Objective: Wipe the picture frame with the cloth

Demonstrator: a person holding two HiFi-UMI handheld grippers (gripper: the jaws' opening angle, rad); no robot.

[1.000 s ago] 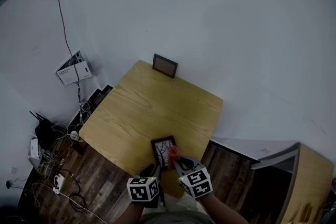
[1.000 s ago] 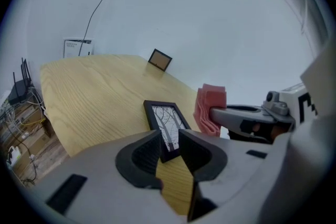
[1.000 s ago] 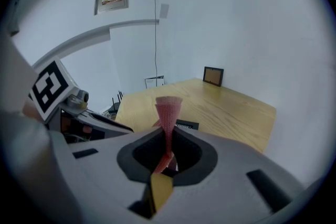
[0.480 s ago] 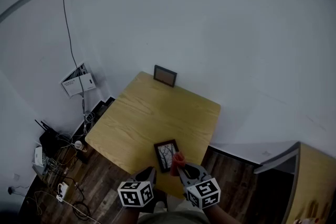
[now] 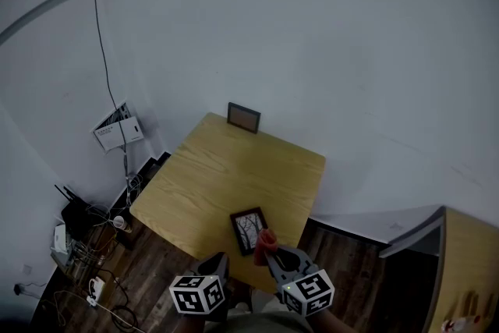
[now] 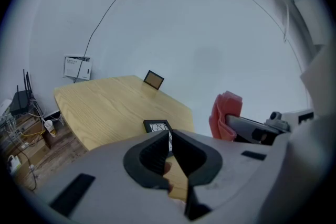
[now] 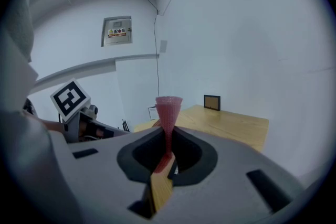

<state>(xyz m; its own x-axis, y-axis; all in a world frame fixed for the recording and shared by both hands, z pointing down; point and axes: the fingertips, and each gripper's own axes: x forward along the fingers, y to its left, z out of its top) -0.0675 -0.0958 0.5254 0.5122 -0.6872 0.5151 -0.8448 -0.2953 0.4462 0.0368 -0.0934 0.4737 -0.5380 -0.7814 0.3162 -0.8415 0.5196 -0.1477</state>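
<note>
Tabletop (image 5: 226,168) frame (image 5: 249,230) beside cloth (image 5: 266,239) in tool (image 5: 270,253)

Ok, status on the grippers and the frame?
Left gripper jaws just closing, nothing between them. Right gripper shut on red cloth. Picture frame flat on table, neither gripper on it. Nothing in the way.

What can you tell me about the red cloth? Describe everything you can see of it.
The cloth is pinkish red with a fine woven texture. It looks soft and is folded into a bunch. The right gripper is shut on its lower part, so it fans out beyond the jaws. It is held in the air over the near edge of the table, beside the dark picture frame and not touching it.
</note>
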